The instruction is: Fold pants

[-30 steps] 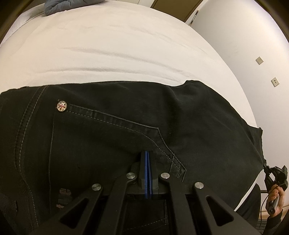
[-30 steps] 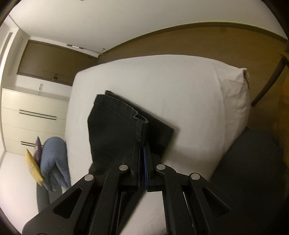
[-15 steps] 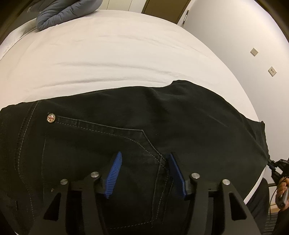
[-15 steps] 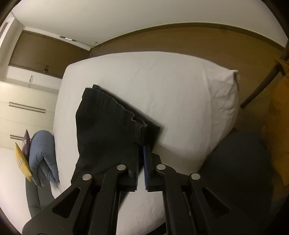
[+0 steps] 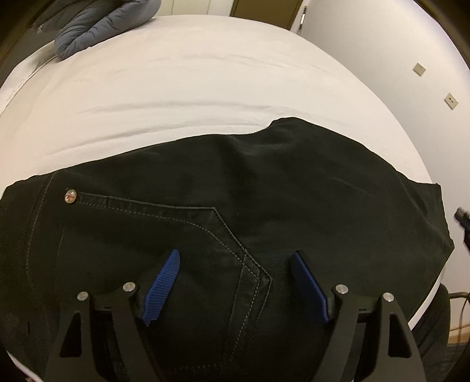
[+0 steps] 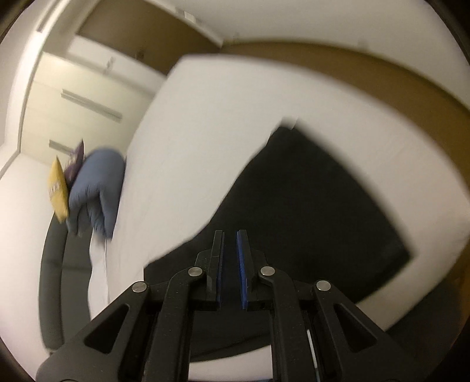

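Observation:
Black jeans (image 5: 264, 191) lie folded flat on the white bed (image 5: 205, 73), back pocket and a shiny rivet (image 5: 71, 196) facing up. My left gripper (image 5: 235, 255) is wide open just above the pocket seam, holding nothing. In the right wrist view, which is blurred, the jeans (image 6: 317, 205) lie on the bed's near corner. My right gripper (image 6: 230, 235) hovers over their near edge with a narrow gap between the blue pads and nothing in it.
A blue-grey padded jacket (image 5: 97, 23) lies at the bed's far left corner; it also shows in the right wrist view (image 6: 97, 188) beside a yellow packet (image 6: 58, 191). A white wall (image 5: 396, 58) runs along the bed's right side. Cupboards (image 6: 88, 97) stand behind.
Both grippers let go of the jeans. The left one opened wide and lifted back; the right one opened slightly and swung quickly away, blurring its view.

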